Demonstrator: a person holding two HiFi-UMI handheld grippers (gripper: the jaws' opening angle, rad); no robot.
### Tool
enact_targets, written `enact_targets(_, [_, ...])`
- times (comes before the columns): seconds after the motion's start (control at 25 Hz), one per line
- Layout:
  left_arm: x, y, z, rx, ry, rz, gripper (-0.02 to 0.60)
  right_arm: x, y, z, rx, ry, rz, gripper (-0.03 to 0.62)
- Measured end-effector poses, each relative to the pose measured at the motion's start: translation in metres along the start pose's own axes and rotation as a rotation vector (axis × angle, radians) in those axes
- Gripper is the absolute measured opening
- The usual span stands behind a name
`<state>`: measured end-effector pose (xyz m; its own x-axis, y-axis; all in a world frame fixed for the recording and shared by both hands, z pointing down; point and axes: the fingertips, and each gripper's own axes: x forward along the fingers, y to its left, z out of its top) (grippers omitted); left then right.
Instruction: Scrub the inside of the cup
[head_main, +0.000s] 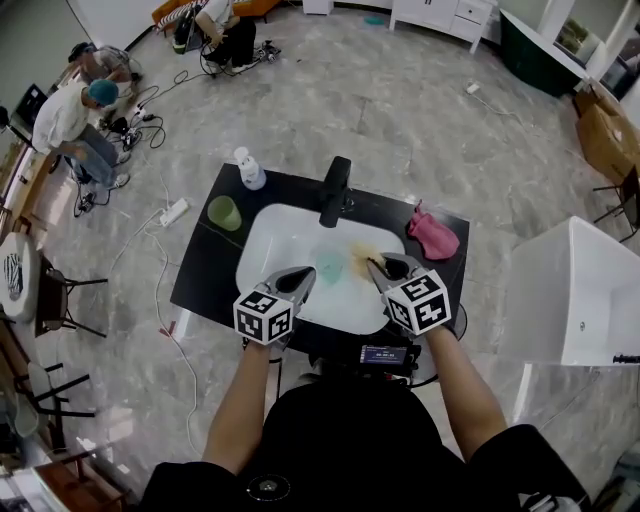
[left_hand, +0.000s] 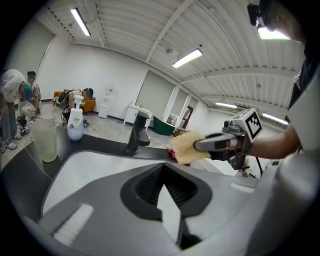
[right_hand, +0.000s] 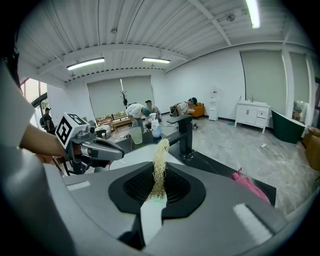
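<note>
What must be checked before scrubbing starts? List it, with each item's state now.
1. Sponge gripped: ok. The right gripper is shut on the yellow sponge.
2. Cup held steady: not ok. The left gripper has its jaws together with nothing between them.
3. Cup at hand: ok. The green cup stands upright on the counter, left of the basin, untouched.
4. Second cup: cannot tell. The pale teal shape in the basin between the grippers is too faint to identify.
5. Room to work: ok. The faucet stands behind both grippers, apart from them.
</note>
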<state>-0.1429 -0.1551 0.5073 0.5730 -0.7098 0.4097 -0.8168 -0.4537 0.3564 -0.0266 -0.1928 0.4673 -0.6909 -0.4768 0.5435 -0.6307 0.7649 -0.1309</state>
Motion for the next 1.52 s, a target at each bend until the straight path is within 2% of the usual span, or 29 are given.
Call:
enact_targets(0.36, [0.007,-0.012,-0.007,-0.007,0.029,-0.020,0.000,-0.001,-0.006,-0.004,0.005,0.006,0.030,0.044])
enact_targets(0.52, [0.008,-0.028,-0.005,-0.012,0.026,-0.065,0.000,-0.003,-0.004,-0.014,0.001,0.031,0.077,0.044])
enact_targets(0.72, [0.005,-0.029,-0.001,0.020,0.033,-0.019,0.000,-0.007,-0.005,-0.019,0.008,0.036,0.152,0.044])
enact_targets(0.96, [0.000,-0.004,-0.004,0.074,0.056,0.060,0.002,0.008,-0.008,-0.021,0.002,0.047,0.184,0.043])
enact_targets(1.12, [0.013,0.016,-0.009,0.107,0.134,0.033,0.114,0.023,-0.009,-0.024,0.000,0.071,0.179,0.044])
enact_targets(1.28, [0.035,0.044,-0.019,0.179,0.238,-0.015,0.151,0.051,-0.012,-0.023,0.000,0.095,0.166,0.044])
enact_targets(1.52, [0.066,0.058,-0.068,0.252,0.411,-0.096,0.276,0.077,-0.014,-0.035,0.000,0.191,0.148,0.044])
